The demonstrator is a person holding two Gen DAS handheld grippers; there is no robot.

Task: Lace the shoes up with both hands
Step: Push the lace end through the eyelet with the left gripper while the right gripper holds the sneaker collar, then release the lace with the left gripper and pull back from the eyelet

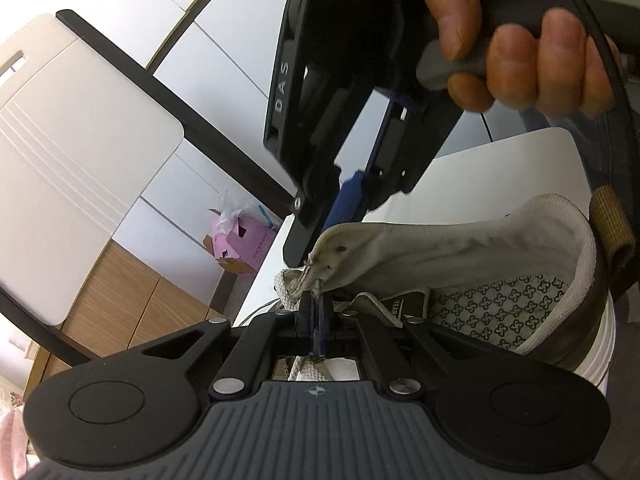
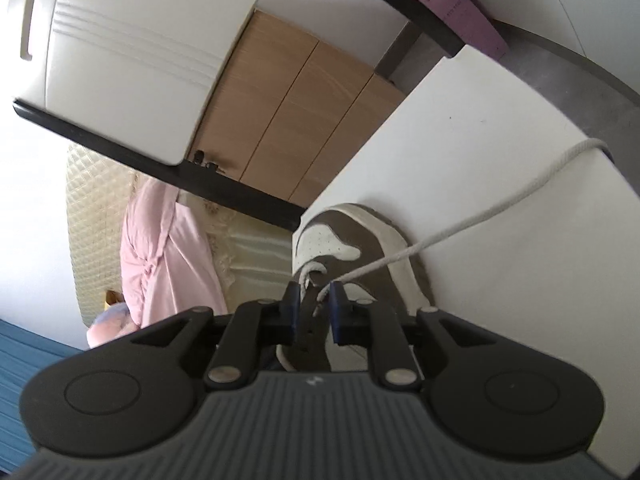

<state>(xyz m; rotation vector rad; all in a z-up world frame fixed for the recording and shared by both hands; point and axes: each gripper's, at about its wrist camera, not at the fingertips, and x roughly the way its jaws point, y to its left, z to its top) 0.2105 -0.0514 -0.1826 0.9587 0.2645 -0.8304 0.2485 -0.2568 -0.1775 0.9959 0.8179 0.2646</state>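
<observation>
We look close along each gripper, angled down; both views share the white-and-brown laced sneaker [image 1: 460, 264] [image 2: 360, 248] at 12 o'clock.

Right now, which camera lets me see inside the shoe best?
The left wrist view. It looks straight into the shoe, showing its patterned insole and white lining. The right wrist view only shows the shoe's outside, its brown and white toe, from above.

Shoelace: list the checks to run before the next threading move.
1. Left hand-held gripper shut on lace tip: ok.
2. Empty eyelets in view by the tip: ok.
3. Right hand-held gripper open, straddling the eyelet strip: ok.
4. Loose lace trailing over the table edge, free of snags: cannot tell.
5. Shoe held steady: cannot tell.
</observation>
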